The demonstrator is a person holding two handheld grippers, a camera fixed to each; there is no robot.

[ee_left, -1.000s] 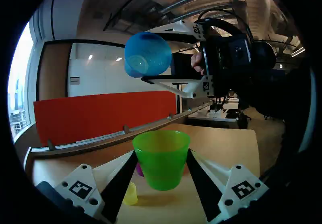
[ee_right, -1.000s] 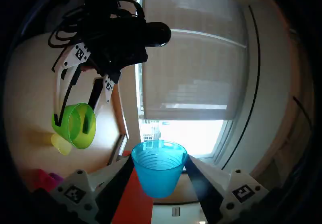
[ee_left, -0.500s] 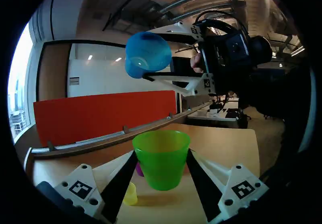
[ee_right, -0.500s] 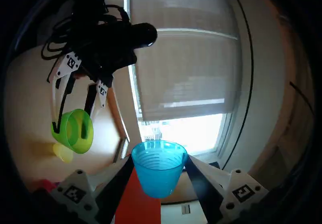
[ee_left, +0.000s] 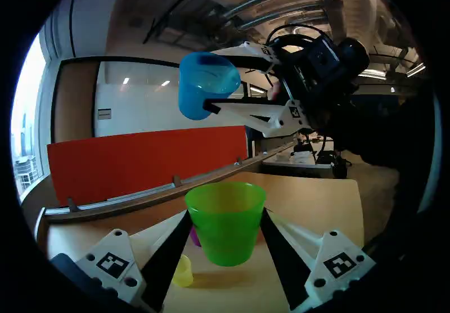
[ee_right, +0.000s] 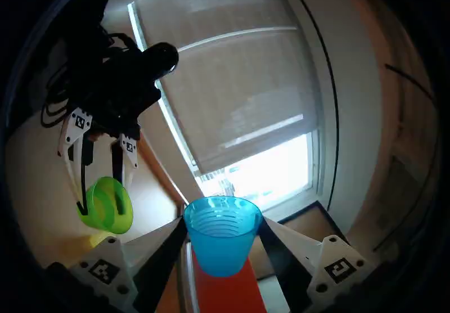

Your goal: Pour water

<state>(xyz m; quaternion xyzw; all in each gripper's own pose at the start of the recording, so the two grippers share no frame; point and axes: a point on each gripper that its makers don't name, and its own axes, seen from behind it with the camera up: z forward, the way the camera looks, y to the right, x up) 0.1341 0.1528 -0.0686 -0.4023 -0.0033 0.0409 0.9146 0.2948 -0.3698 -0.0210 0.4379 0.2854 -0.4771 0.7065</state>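
L gripper (ee_left: 225, 216): clamped on green cup (ee_left: 226, 234), upright, over table (ee_left: 320, 200). R gripper (ee_right: 223, 222): clamped on blue cup (ee_right: 221, 248), held high, swung back from sideways toward upright. Pour prob. done; no water seen.

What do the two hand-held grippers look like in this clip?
The left hand-held gripper and right hand-held gripper match: white wedge-shaped fingers lined with black pads, a square black-and-white marker on each finger, and a black body with looping black cables behind.
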